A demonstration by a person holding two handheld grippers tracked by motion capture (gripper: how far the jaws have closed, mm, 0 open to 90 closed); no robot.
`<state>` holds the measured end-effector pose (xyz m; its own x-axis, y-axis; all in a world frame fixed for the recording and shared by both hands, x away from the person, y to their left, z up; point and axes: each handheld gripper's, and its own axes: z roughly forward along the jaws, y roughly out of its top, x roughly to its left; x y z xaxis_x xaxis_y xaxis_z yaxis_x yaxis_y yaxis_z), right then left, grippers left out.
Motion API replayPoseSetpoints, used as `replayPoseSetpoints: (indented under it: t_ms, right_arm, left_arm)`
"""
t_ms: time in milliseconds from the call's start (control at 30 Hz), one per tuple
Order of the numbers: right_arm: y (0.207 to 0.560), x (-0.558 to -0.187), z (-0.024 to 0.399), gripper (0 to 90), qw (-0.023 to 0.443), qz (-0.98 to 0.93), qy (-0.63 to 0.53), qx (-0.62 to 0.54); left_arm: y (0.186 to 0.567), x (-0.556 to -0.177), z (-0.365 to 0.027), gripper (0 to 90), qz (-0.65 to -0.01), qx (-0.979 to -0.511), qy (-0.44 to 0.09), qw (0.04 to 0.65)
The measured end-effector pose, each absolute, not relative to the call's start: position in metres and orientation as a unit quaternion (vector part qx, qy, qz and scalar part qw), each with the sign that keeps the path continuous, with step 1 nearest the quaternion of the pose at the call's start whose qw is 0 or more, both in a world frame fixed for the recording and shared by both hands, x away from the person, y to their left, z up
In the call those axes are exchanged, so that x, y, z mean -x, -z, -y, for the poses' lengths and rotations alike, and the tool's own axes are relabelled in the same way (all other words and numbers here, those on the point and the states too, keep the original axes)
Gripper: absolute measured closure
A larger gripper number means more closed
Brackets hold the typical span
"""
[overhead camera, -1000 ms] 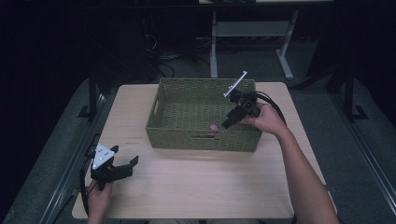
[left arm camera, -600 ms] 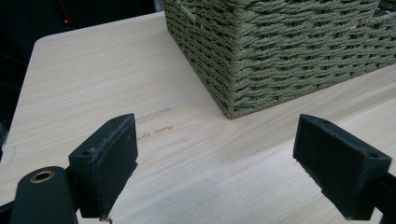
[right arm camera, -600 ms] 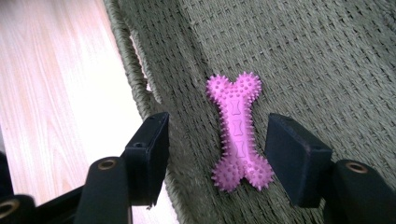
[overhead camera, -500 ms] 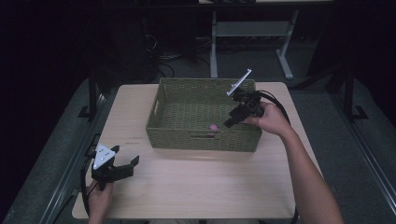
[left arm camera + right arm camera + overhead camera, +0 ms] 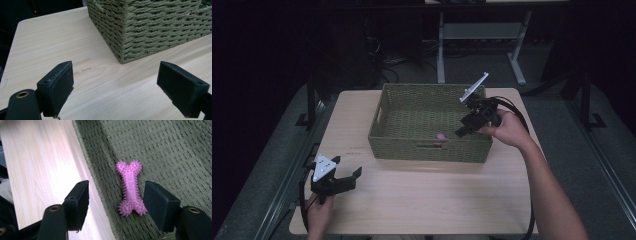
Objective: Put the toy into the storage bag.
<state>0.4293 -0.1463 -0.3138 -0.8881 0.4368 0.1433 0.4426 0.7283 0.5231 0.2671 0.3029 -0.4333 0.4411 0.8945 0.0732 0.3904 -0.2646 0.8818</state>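
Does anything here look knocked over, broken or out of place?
Nothing stands out. The green woven basket sits square and whole on the wooden table. A pink spiky bone toy lies flat inside it by the near wall, intact. The right gripper hangs open above it; the left gripper stands open near the table's corner.

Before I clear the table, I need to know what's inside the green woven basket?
A pink spiky bone toy lies on the floor of the basket, close to its near wall, below the open right gripper. That near wall hides the strip of floor just behind it.
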Motion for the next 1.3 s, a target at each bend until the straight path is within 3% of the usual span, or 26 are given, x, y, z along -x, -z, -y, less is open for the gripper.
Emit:
replayPoseSetpoints:
  t_ms: [600, 1300]
  right_arm:
    - [0.31, -0.401, 0.156, 33.6, -0.003, 0.928, 0.295, 0.228]
    - [0.332, -0.373, 0.167, 32.1, 0.003, 0.925, 0.305, 0.227]
  left_arm:
    - [0.433, -0.267, -0.303, 13.3, -0.436, -0.737, -0.298, 0.422]
    - [0.434, -0.267, -0.302, 13.3, -0.434, -0.738, -0.296, 0.422]
